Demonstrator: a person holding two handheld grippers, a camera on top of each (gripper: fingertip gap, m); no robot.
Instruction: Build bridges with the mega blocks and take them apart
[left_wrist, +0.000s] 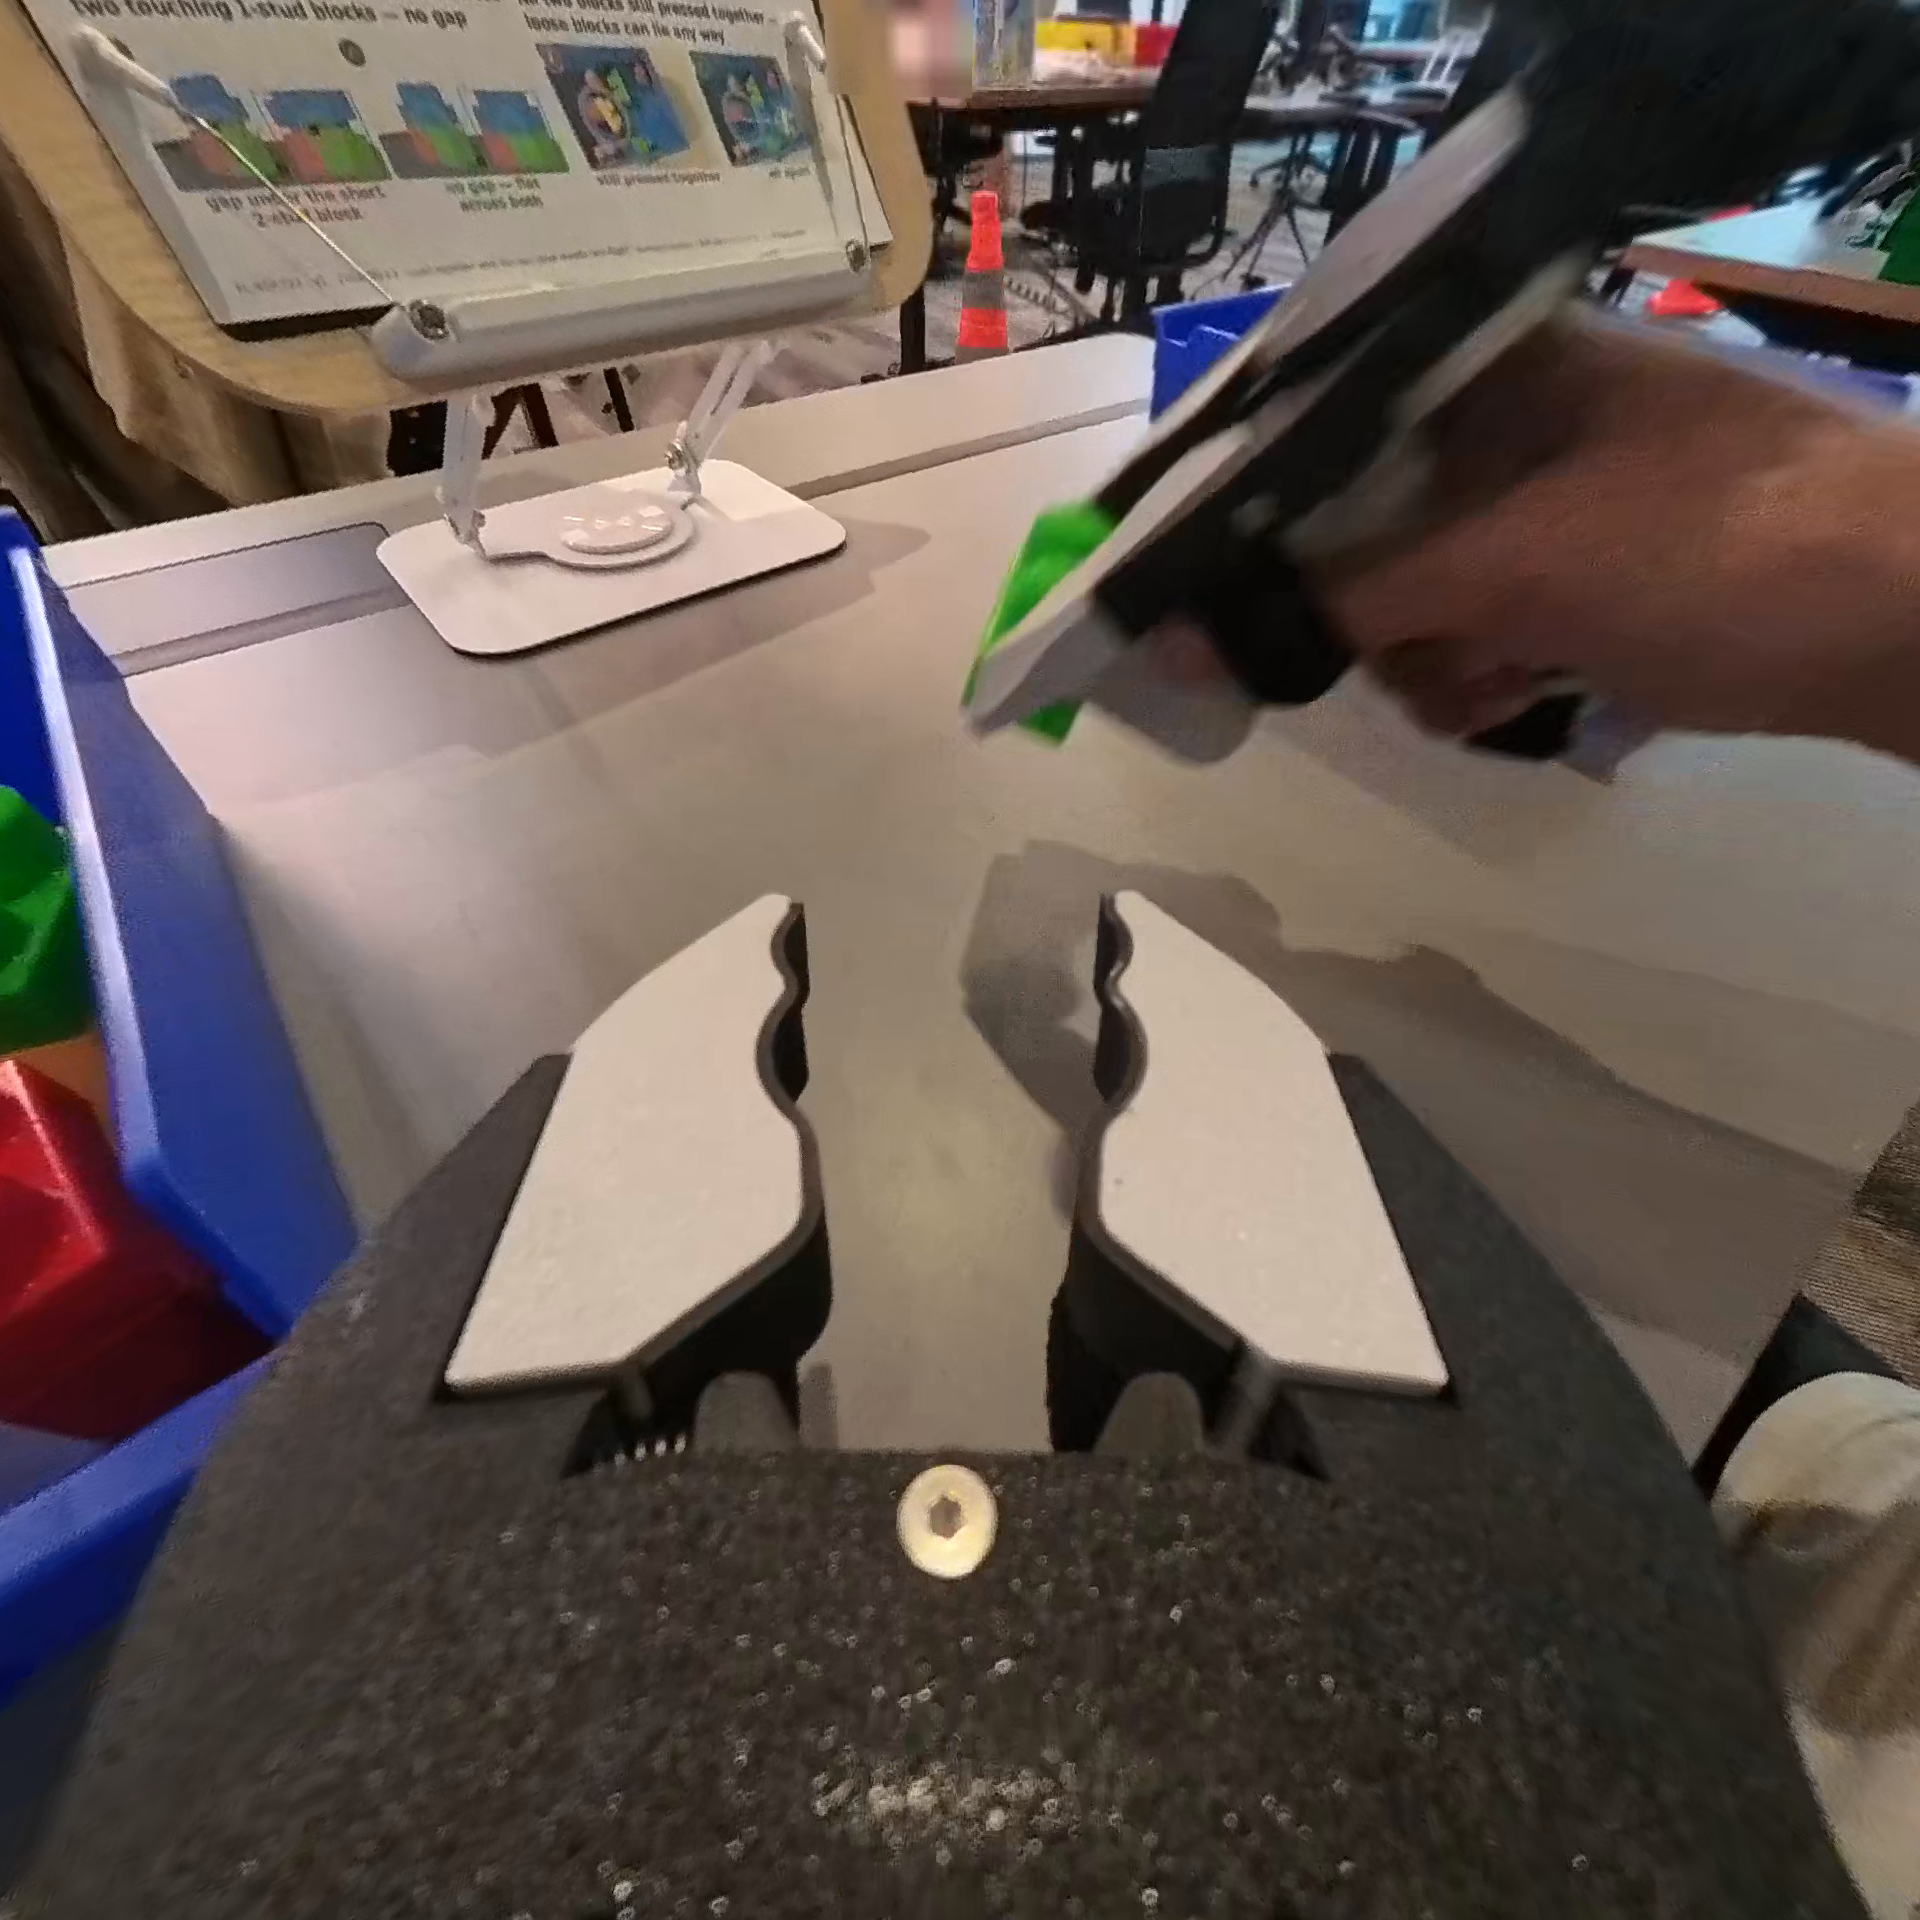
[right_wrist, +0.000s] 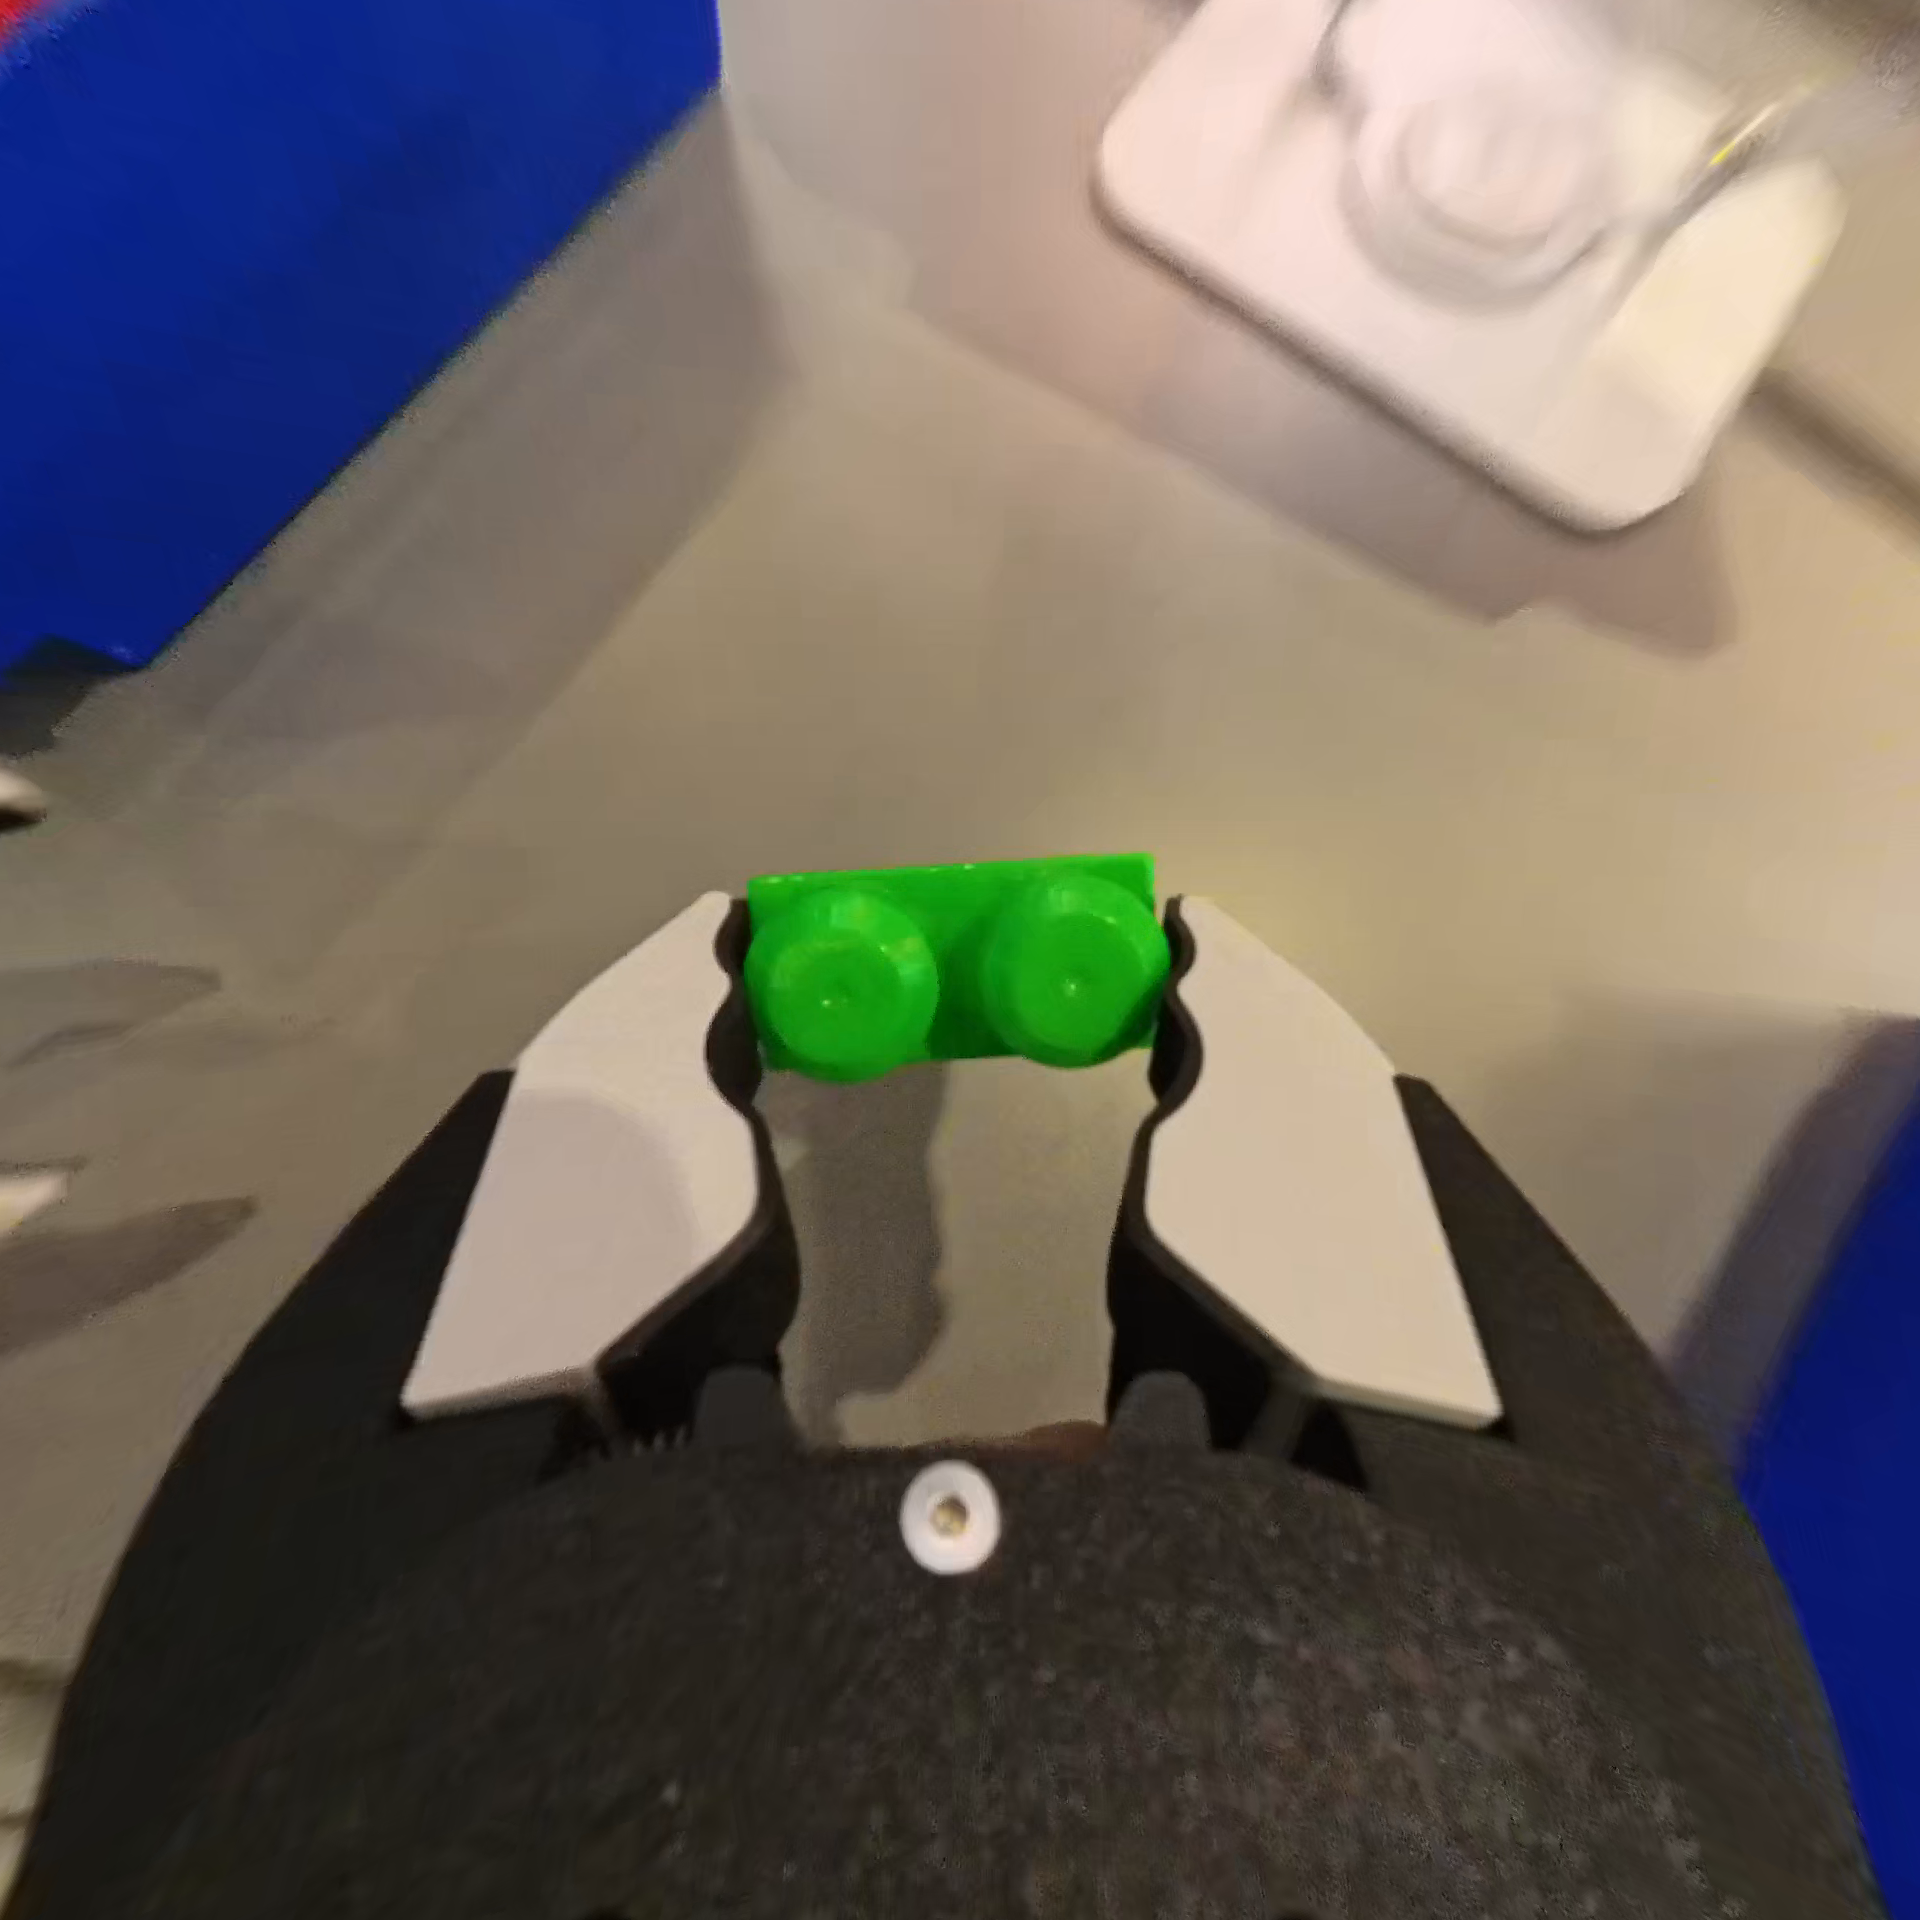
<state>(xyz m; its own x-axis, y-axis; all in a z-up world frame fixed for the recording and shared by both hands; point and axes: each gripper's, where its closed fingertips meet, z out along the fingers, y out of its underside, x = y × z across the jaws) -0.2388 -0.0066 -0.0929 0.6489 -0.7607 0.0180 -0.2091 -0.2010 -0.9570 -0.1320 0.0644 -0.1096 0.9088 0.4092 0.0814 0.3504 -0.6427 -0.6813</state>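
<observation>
Left wrist view: the left gripper (left_wrist: 951, 935) hovers low over the grey table (left_wrist: 623, 790), its jaws parted with nothing between them. To its left stands a blue bin (left_wrist: 177, 987) holding a red block (left_wrist: 73, 1247) and a green one (left_wrist: 31, 935). Ahead, a white stand (left_wrist: 613, 551) carries an instruction card (left_wrist: 499, 145) with small pictures of block builds. The right gripper (left_wrist: 1023, 675) enters from the upper right, held by a hand (left_wrist: 1621, 540), tilted downward and raised above the table; only a sliver of the green block (left_wrist: 1049, 561) shows past its near finger, and the whole tool is motion-blurred. A second blue bin (left_wrist: 1210, 332) lies behind it, partly hidden by the gripper, and an orange cone (left_wrist: 982, 281) stands on the floor beyond the table. Right wrist view: the right gripper (right_wrist: 951, 966) is closed on the green block (right_wrist: 951, 977), a two-stud piece clamped end to end between the fingertips, studs facing the camera, clear of the table (right_wrist: 1143, 727) below. This view alone shows the stud count and the grip; the left view alone shows the tool's height and tilt. The stand's base (right_wrist: 1455, 270) appears blurred at upper right, the bin wall (right_wrist: 260, 291) at upper left, and another blue edge (right_wrist: 1829, 1351) at far right.
</observation>
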